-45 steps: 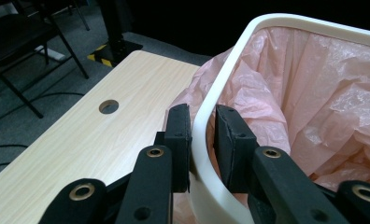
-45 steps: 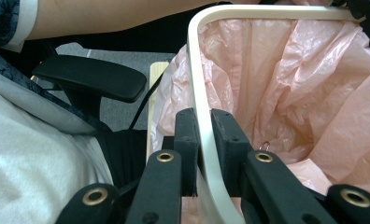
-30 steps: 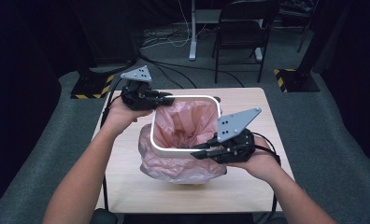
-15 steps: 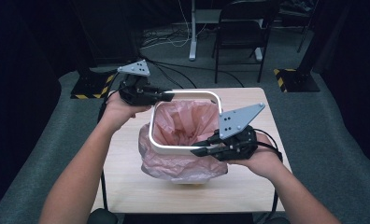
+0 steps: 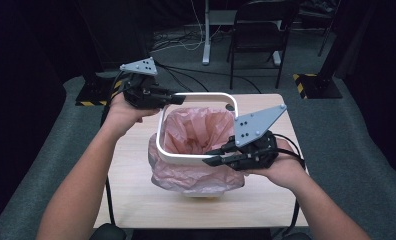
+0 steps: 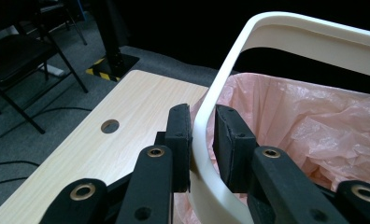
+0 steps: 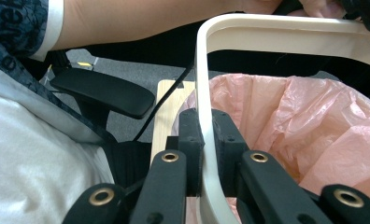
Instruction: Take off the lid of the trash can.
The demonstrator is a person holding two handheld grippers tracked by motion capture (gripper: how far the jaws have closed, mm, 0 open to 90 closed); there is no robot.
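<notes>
A white ring (image 5: 196, 159), a smooth rounded-square hoop of hard plastic, sits in the middle of the high view, above a bin lined with a thin, crinkled pink bag (image 5: 193, 132). The bag's top hangs out and bunches in soft folds below the ring's near edge.

The left gripper (image 5: 173, 98), in the upper left of the high view, pinches the ring's far left corner. In the left gripper view its black pads (image 6: 179, 135) sit either side of the ring's (image 6: 202, 135) curved wall, the left pad on it, the right one close against its inner face. The right gripper (image 5: 213, 156), right of centre in the high view, grips the near right part of the rim; its jaws have just been closing, and in the right gripper view they press the narrow band (image 7: 204, 126) from both sides.

The table (image 5: 136, 170) is pale wood grain with a round cable hole (image 6: 110, 125). Bare top lies to the left of the bin and along the near edge; the right side is narrower under the right hand. Beyond the far edge are dark carpet, cables and a black chair (image 5: 258, 35).
</notes>
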